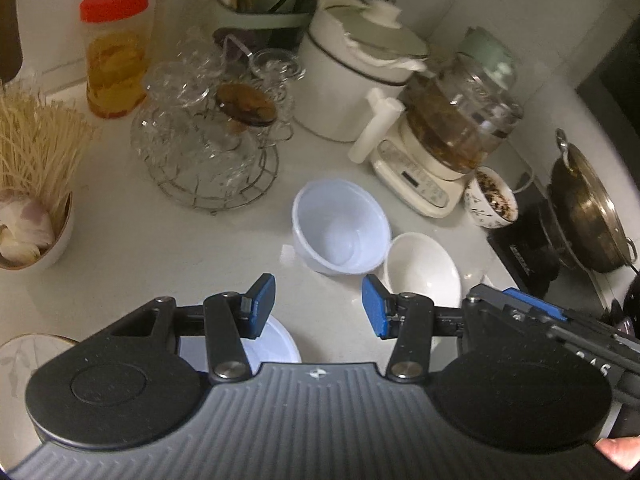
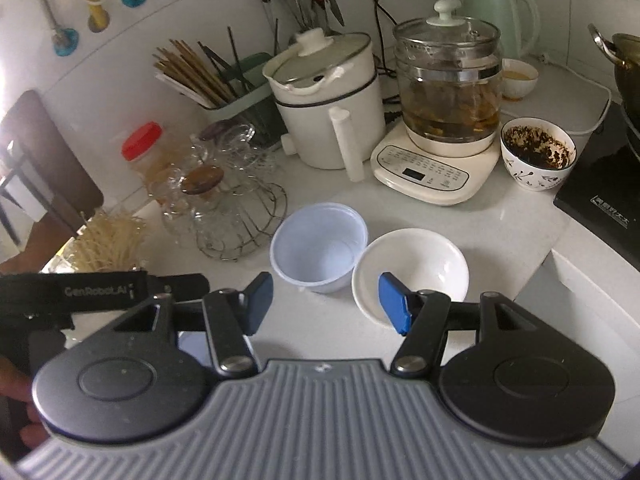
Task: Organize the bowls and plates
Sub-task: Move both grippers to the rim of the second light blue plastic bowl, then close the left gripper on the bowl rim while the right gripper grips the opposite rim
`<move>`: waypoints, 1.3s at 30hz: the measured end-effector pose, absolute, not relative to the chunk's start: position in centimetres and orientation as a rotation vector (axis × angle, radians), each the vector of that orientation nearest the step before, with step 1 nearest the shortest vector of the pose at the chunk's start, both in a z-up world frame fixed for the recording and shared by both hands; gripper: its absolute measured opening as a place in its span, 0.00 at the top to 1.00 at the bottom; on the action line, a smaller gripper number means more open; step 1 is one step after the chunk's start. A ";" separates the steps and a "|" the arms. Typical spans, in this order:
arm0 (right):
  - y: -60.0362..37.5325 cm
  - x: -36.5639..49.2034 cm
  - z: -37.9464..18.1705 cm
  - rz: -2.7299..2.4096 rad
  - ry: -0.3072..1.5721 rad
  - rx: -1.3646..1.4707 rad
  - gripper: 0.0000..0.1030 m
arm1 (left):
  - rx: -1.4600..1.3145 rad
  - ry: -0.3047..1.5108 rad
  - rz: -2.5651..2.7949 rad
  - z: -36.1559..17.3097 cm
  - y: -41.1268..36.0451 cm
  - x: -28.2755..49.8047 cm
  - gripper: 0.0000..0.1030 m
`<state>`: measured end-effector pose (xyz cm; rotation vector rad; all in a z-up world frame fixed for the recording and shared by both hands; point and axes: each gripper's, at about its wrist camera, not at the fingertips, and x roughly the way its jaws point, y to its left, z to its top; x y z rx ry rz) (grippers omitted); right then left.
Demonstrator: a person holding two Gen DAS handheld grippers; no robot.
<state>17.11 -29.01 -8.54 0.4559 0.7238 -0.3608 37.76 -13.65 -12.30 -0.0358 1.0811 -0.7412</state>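
A translucent plastic bowl [image 1: 340, 232] [image 2: 319, 248] stands on the white counter, touching a white ceramic bowl [image 1: 424, 268] [image 2: 416, 268] to its right. My left gripper [image 1: 318, 306] is open and empty, hovering just short of both bowls. Under its left finger lies a white plate [image 1: 276, 344]. A patterned plate [image 1: 16, 356] peeks in at the lower left. My right gripper [image 2: 326, 304] is open too, empty, with its right pad over the ceramic bowl's near rim. The right gripper's body [image 1: 560, 320] shows at the right of the left wrist view.
Behind the bowls stand a wire rack of glassware [image 1: 208, 140], a white cooker pot [image 2: 328, 100], a glass kettle on its base [image 2: 444, 120] and a dirty patterned bowl [image 2: 536, 152]. An induction hob [image 2: 604, 200] with a wok sits right. A bowl with garlic and noodles [image 1: 28, 216] sits left.
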 end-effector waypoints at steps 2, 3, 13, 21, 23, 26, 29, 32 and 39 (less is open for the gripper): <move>-29.8 18.0 -8.9 -0.351 0.734 0.464 0.40 | -0.046 1.093 -0.715 -12.9 -14.0 38.5 0.48; -30.3 18.4 -9.1 -0.344 0.740 0.466 0.40 | -0.050 1.098 -0.701 -13.1 -14.1 38.9 0.48; -35.3 24.1 -11.7 -0.241 0.802 0.451 0.41 | -0.104 1.158 -0.575 -15.8 -17.6 42.5 0.47; -38.9 27.6 -15.3 -0.198 0.878 0.458 0.50 | -0.143 1.227 -0.574 -18.3 -21.0 45.3 0.48; -39.5 28.4 -16.1 -0.189 0.900 0.467 0.52 | -0.122 1.240 -0.573 -18.8 -21.9 45.7 0.48; -40.2 29.2 -17.2 -0.177 0.931 0.488 0.58 | -0.091 1.258 -0.560 -19.4 -23.0 46.1 0.48; -40.4 29.8 -18.3 -0.163 0.957 0.496 0.65 | -0.089 1.273 -0.560 -19.9 -23.8 46.4 0.49; -40.4 30.4 -19.0 -0.149 0.976 0.496 0.67 | -0.082 1.279 -0.551 -20.6 -24.1 46.7 0.51; -40.5 31.2 -20.0 -0.141 1.003 0.494 0.73 | -0.090 1.300 -0.523 -22.0 -24.2 47.5 0.72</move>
